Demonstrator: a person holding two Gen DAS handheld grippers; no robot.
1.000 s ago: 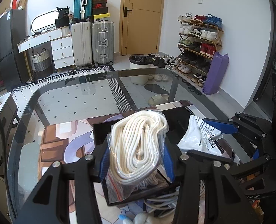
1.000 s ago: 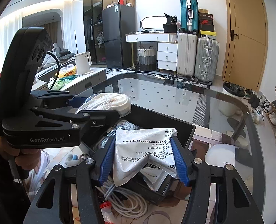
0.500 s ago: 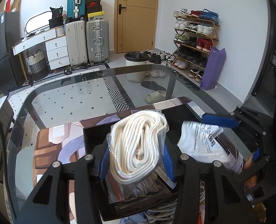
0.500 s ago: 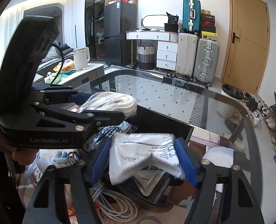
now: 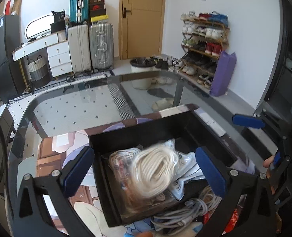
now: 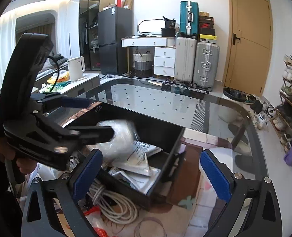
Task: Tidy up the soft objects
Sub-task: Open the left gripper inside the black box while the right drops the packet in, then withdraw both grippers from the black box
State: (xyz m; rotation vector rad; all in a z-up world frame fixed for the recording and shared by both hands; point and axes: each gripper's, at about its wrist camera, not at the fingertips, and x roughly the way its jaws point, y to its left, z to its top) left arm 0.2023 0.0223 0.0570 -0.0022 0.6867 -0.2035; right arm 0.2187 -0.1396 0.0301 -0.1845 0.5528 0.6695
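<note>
A black open box point(image 5: 159, 132) stands on the glass table; it also shows in the right wrist view point(image 6: 165, 138). A bagged coil of cream rope point(image 5: 155, 169) lies in the box, blurred by motion, and shows as a clear bag in the right wrist view point(image 6: 120, 136). White printed pouches point(image 6: 140, 158) lie beside and under it in the box point(image 5: 187, 169). My left gripper point(image 5: 144, 173) is open and empty above the box. My right gripper point(image 6: 151, 171) is open and empty over the box's near corner.
A bundle of grey-white cable point(image 6: 110, 203) lies on the patterned mat point(image 5: 53, 158) in front of the box. Red packaging point(image 6: 94, 213) sits beside it. The glass table top point(image 6: 155, 100) stretches beyond. Suitcases point(image 6: 195, 59) and a shoe rack point(image 5: 203, 45) stand far off.
Both grippers opened. The rope bag dropped from the left gripper into the box and the white pouch dropped from the right gripper into it.
</note>
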